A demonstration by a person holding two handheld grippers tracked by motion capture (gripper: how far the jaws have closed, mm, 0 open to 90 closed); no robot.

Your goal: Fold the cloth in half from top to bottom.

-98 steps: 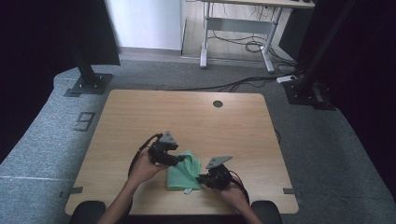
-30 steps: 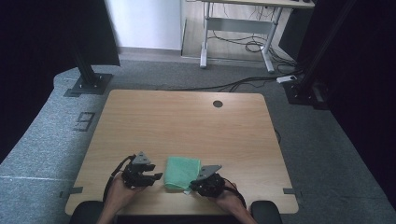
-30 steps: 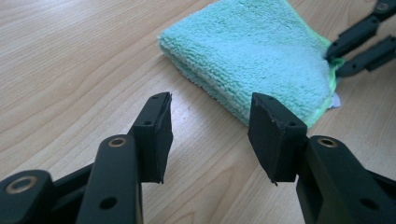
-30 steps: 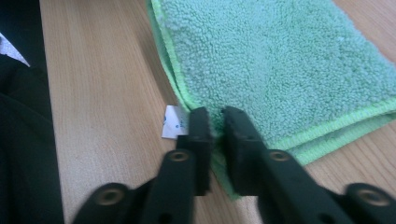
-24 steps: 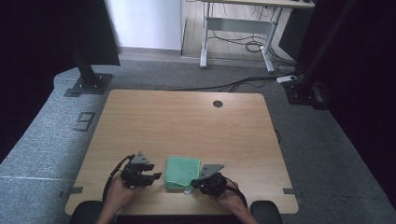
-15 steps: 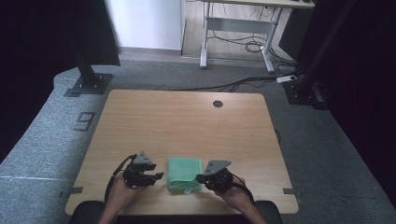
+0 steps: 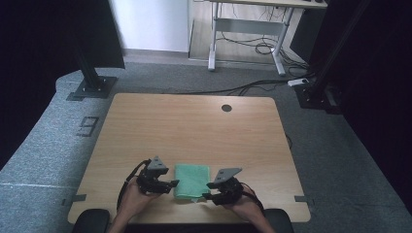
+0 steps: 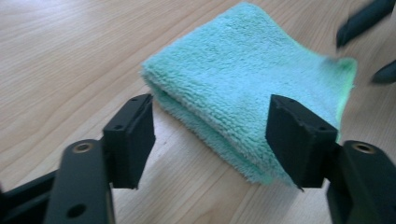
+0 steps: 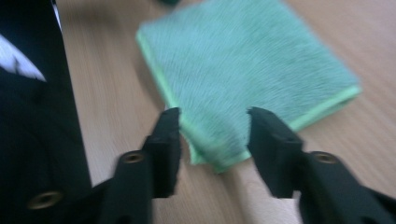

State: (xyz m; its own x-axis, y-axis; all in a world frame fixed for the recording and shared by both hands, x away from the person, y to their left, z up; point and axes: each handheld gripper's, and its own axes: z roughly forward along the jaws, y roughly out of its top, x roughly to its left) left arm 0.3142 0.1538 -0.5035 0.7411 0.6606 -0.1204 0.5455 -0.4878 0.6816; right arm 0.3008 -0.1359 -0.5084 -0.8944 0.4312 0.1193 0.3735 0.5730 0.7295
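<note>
High view: a folded green terry cloth lies flat near the front edge of the light wooden table, between the left gripper and the right gripper, each held low by a hand just beside the cloth's short sides.

Left gripper view: the two black jaws stand spread, having just been opening, with nothing between them; the cloth's thick folded edge lies just ahead, the right-hand pad close to its near corner without pressing on it. The tips of the other gripper show blurred at the upper right.

Right gripper view: the jaws stand partly apart, having just been opening, and the cloth's near corner sits in the gap, apparently free of both pads.

The fold looks finished and released. The likely risk from here is a pad catching the pile or the loose corner as a hand draws away, which would drag the cloth and undo the neat stack.
</note>
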